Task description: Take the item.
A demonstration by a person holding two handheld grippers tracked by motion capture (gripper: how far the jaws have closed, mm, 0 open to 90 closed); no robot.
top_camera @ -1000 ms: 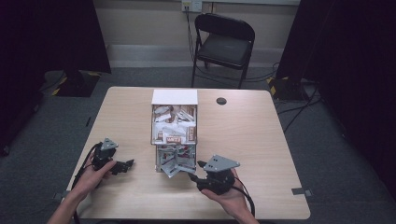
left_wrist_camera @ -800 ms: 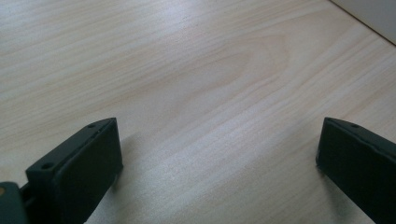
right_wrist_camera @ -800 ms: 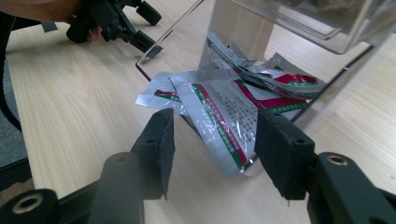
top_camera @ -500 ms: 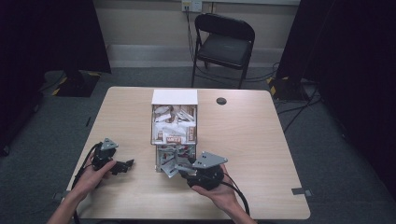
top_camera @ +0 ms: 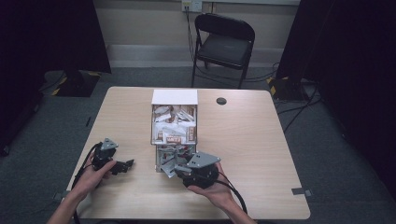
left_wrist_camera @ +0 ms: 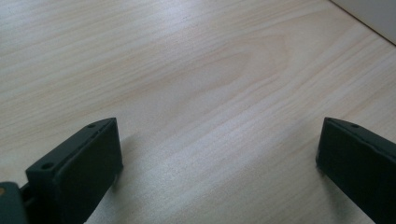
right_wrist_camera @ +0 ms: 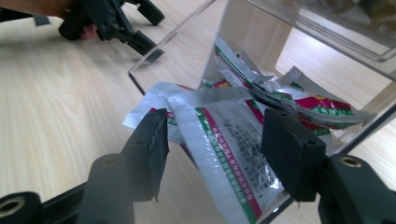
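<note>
One table (top_camera: 261, 154), one chair (top_camera: 224, 42), one clear dispenser box (top_camera: 174, 123), two tools.

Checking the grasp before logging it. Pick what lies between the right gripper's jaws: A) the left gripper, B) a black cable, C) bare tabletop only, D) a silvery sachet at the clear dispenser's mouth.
D: in the right gripper view the open jaws of the right gripper straddle a silvery sachet at the clear dispenser mouth.

Left gripper (top_camera: 122, 165): black body, grey three-cornered plate on top, black cable trailing toward table edge. Two blocky matte-black jaws, flat-faced, small round screw holes at upper corners. Right gripper (right_wrist_camera: 212, 140): black body, larger grey three-cornered plate, black cable looping back along forearm. Jaws black, rectangular, screw holes in each; round bolts at base. Forearms bare, no sleeves.
</note>
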